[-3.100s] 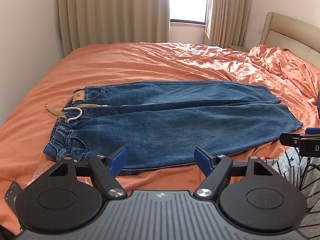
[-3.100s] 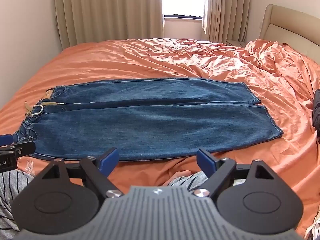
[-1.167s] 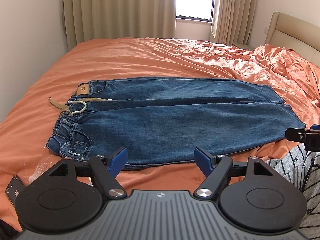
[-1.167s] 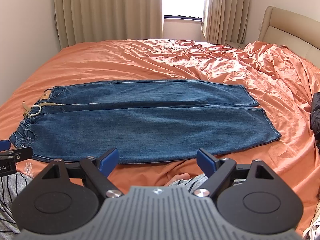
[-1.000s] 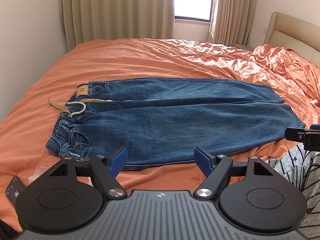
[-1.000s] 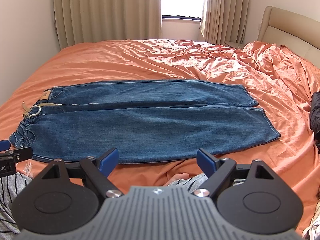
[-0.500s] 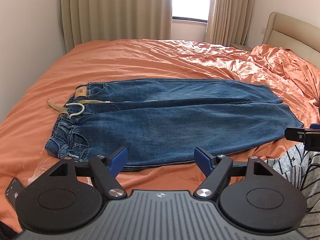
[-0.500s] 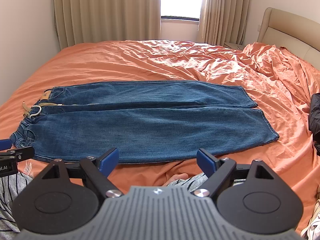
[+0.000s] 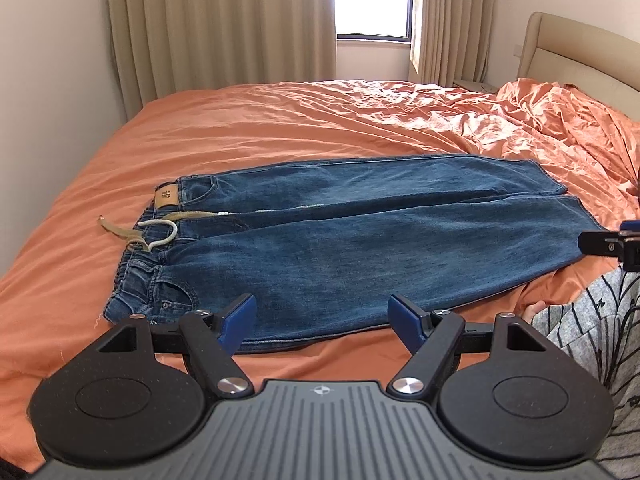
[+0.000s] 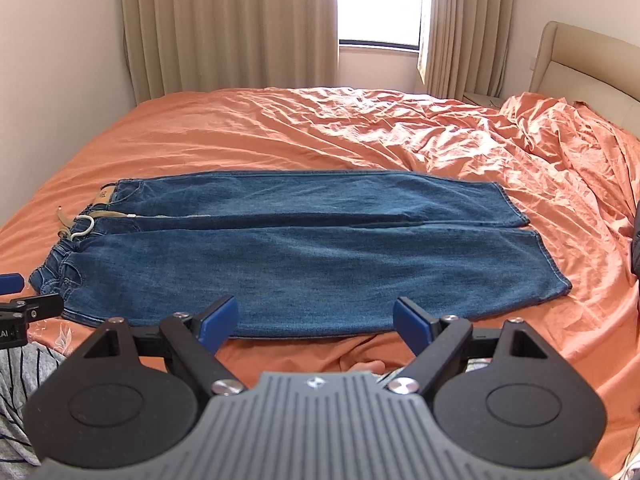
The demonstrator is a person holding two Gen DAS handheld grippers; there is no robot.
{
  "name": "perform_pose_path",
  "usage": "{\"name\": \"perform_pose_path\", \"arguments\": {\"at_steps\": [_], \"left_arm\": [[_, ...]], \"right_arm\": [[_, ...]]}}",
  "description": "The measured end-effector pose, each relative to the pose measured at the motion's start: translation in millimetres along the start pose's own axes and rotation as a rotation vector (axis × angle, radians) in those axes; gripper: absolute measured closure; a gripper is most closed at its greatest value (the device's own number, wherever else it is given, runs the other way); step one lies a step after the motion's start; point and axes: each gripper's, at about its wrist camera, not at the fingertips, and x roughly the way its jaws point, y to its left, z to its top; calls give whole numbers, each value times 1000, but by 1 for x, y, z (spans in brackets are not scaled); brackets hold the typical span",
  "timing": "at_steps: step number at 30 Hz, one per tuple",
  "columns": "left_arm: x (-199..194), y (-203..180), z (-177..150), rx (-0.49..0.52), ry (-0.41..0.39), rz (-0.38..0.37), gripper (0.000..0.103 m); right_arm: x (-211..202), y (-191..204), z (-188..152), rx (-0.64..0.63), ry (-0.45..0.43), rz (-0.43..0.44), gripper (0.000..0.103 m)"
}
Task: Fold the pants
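Pants (image 9: 360, 240) lie flat on the orange bed (image 9: 280, 120), tan waistband patch (image 9: 167, 197) unreadable. Left gripper (image 9: 322, 316) and right gripper (image 10: 316, 318) hover near the pants' closest edge — jaws wide apart, holding nothing.

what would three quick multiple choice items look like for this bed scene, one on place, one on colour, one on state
1. The waistband of the blue denim pants lies toward which side of the right wrist view?
A. left
B. right
C. far edge

2. The wrinkled bed sheet is what colour?
A. white
B. orange
C. grey

3. How do the left gripper and the right gripper stand?
A. both shut on denim
B. one open, one shut
C. both open, holding nothing

Key: 1 A, the tan patch and drawstring sit at the left end. 2 B, orange cloth surrounds the pants. 3 C, the blue fingertips stand wide apart with nothing between them.
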Motion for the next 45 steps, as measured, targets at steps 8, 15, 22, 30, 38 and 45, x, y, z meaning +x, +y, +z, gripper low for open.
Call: {"name": "perform_pose_path", "arguments": {"at_steps": [8, 15, 22, 30, 38, 45], "left_arm": [[13, 58, 11, 210, 49, -52, 26], [49, 79, 14, 522, 213, -125, 31], [116, 74, -8, 830, 459, -170, 31], [171, 62, -43, 931, 571, -179, 40], [148, 66, -47, 755, 390, -38, 90], [125, 68, -12, 495, 217, 80, 92]], "right_arm": [[11, -54, 42, -45, 8, 81, 24], [8, -119, 117, -73, 101, -4, 54], [26, -179, 161, -176, 256, -116, 61], [81, -252, 136, -305, 434, -193, 84], [132, -282, 49, -534, 514, -106, 83], [173, -278, -22, -790, 493, -90, 75]]}}
